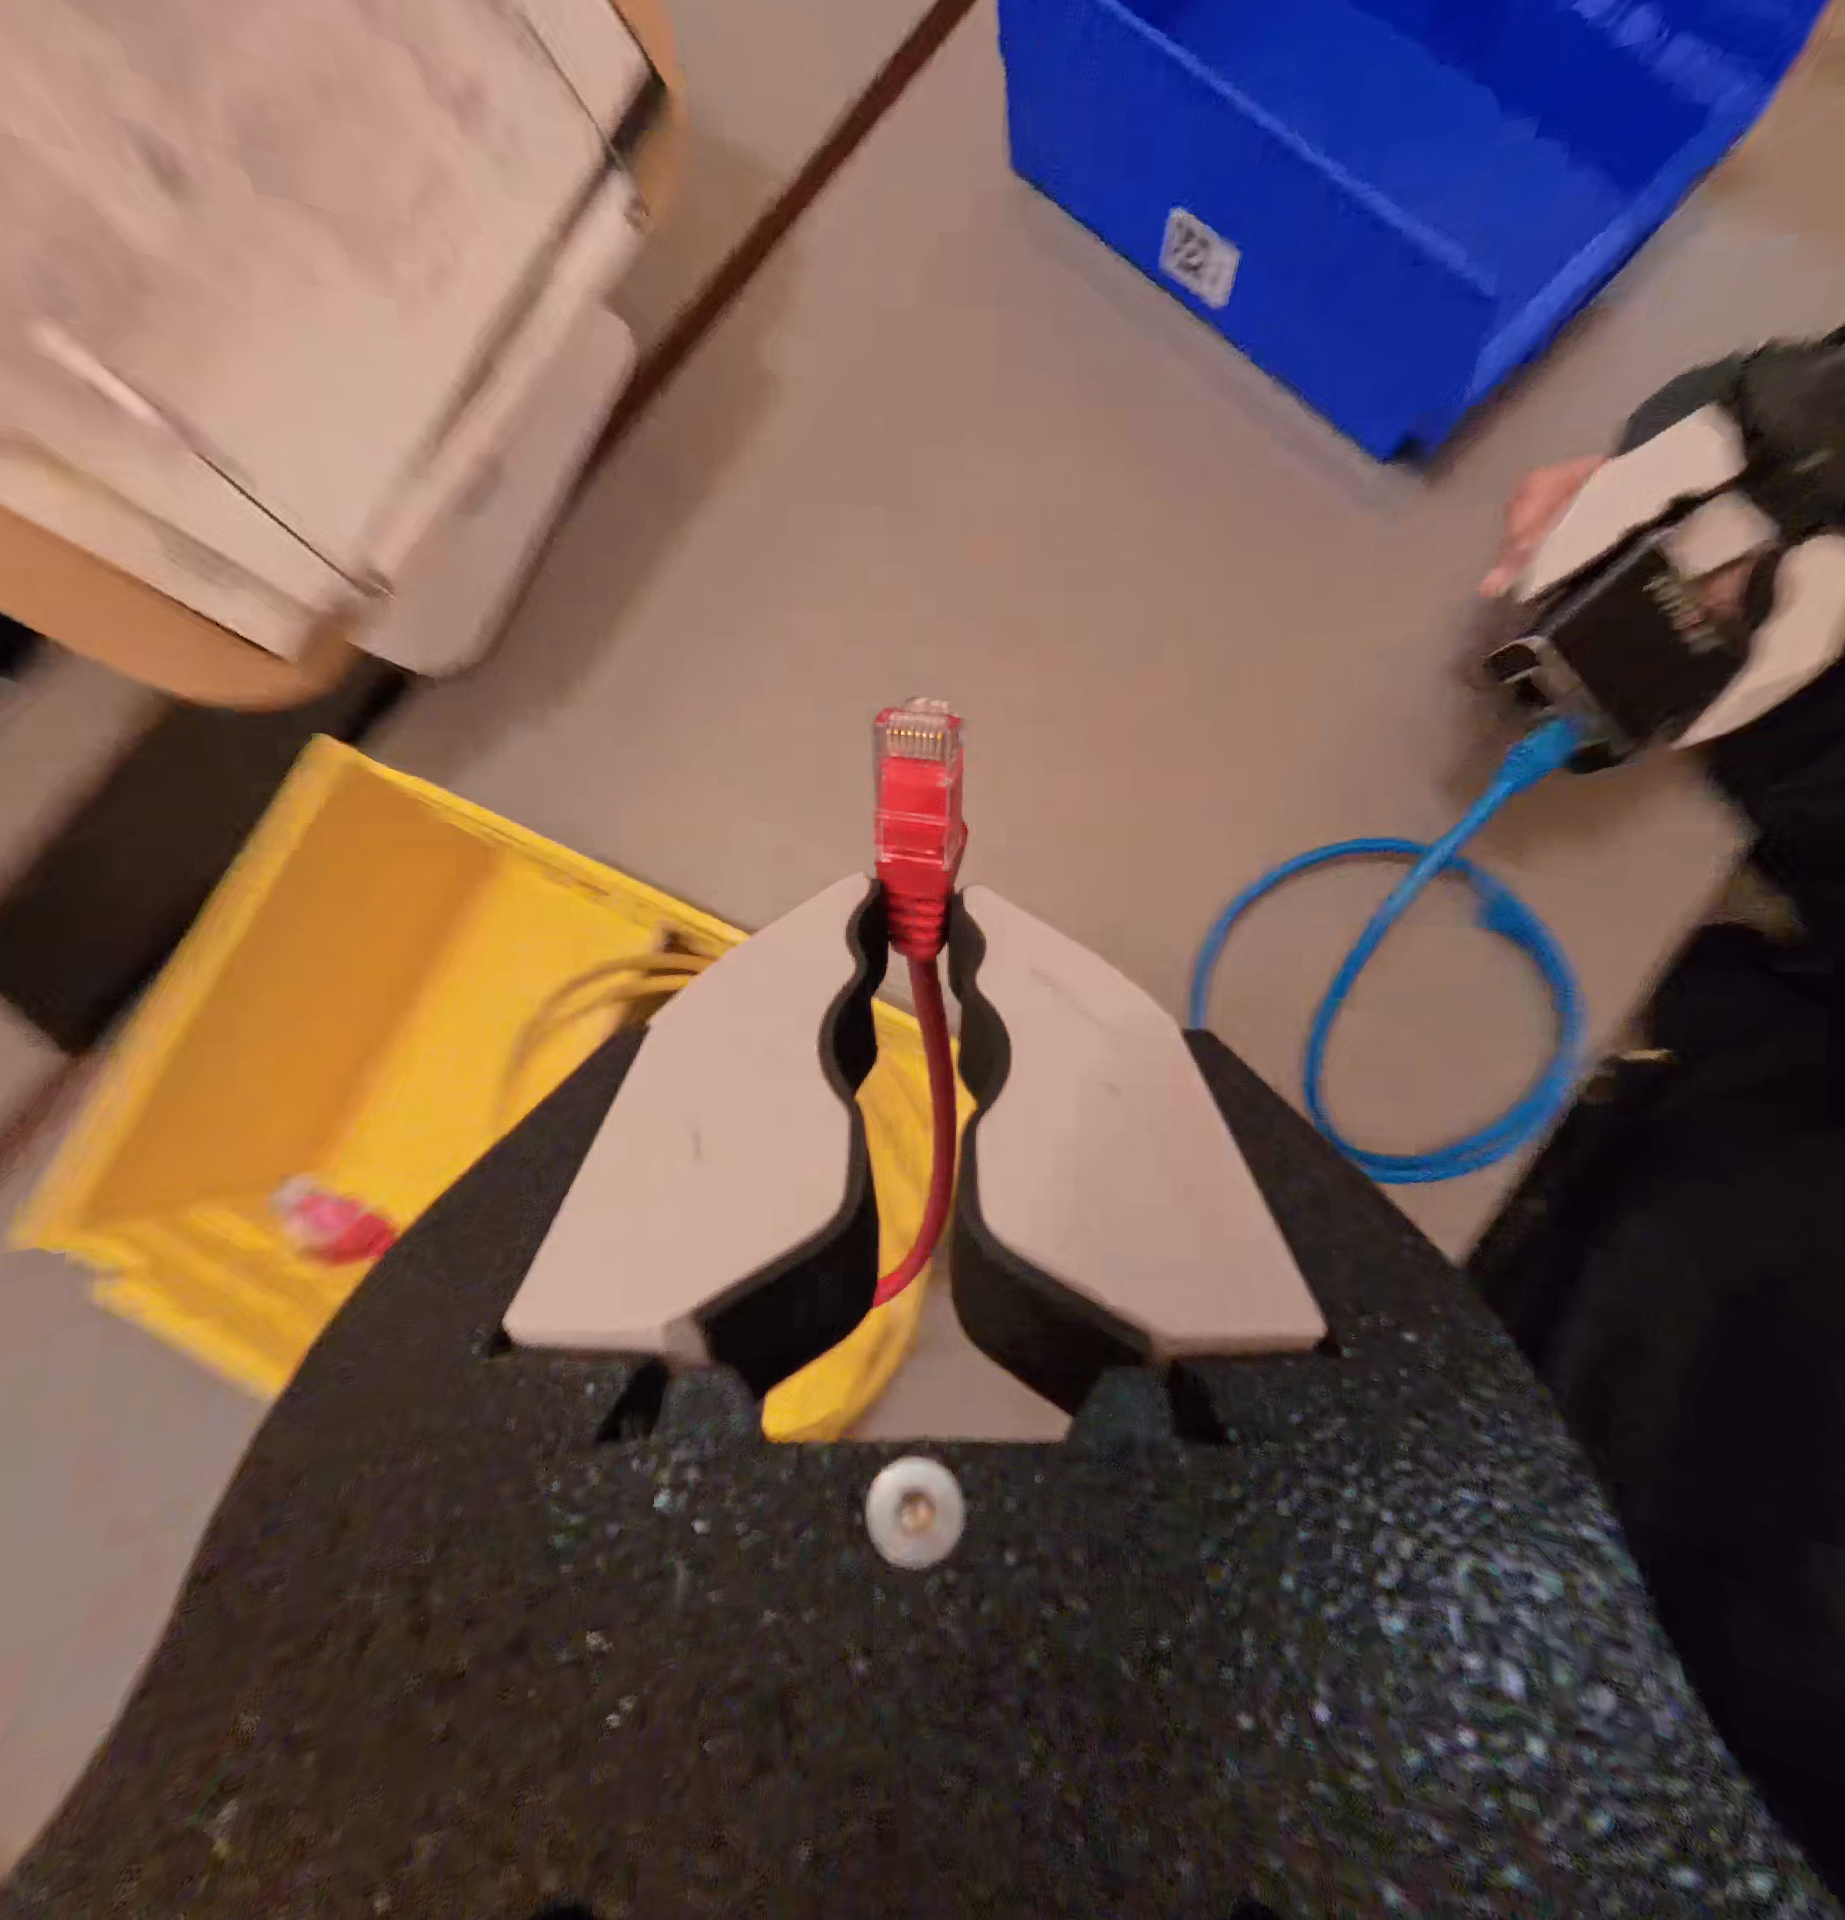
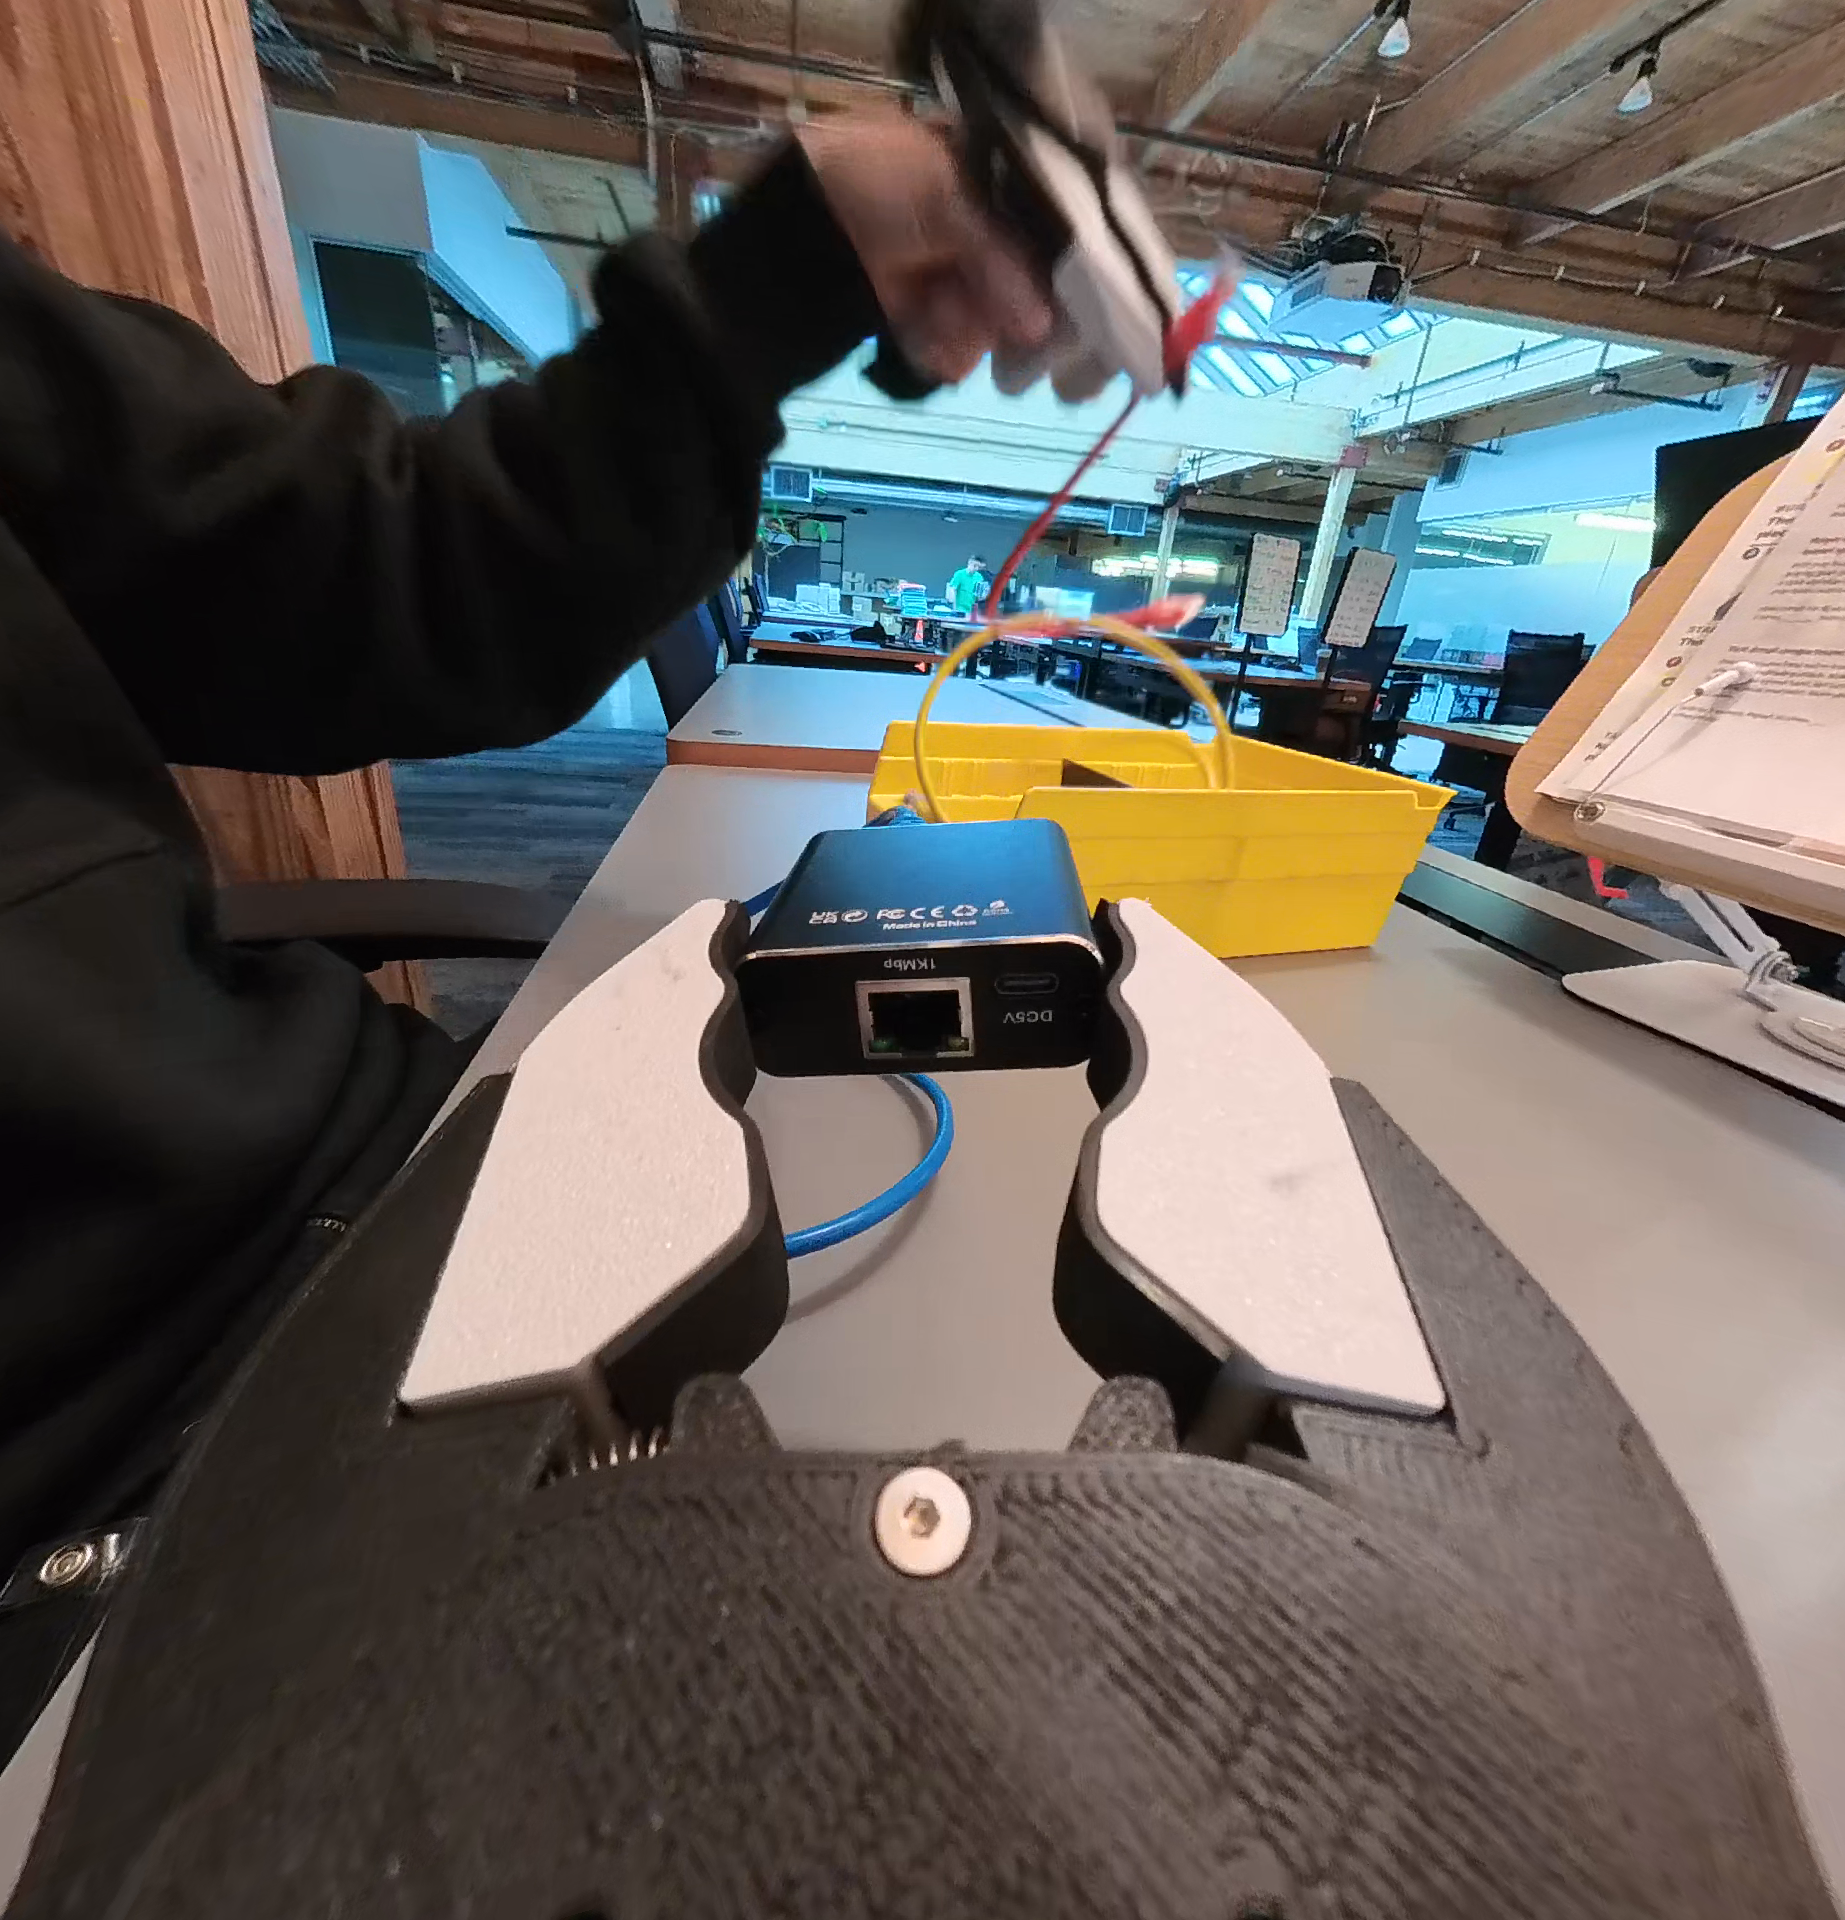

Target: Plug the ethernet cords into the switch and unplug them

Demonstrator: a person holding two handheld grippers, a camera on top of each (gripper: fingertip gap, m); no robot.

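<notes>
My left gripper (image 1: 916, 894) is shut on the red ethernet cord (image 1: 918, 810) just behind its clear plug, which points away from me, raised above the table. The cord's other red plug (image 1: 331, 1226) lies in the yellow bin (image 1: 305, 935). My right gripper (image 2: 918, 925) is shut on the black switch (image 2: 918, 935) on the grey table (image 2: 1520, 1195); an empty port faces the camera. A blue ethernet cord (image 1: 1396, 997) is plugged into the switch's far side and loops on the table; it also shows in the right wrist view (image 2: 887, 1184). The left gripper (image 2: 1094, 229) appears blurred, high up.
A blue bin (image 1: 1365, 187) stands at the far side. A document stand with papers (image 2: 1728, 675) is at the right. A yellow cord (image 2: 1063, 644) arcs out of the yellow bin (image 2: 1261, 852). A person's black sleeve (image 2: 326, 540) crosses the left.
</notes>
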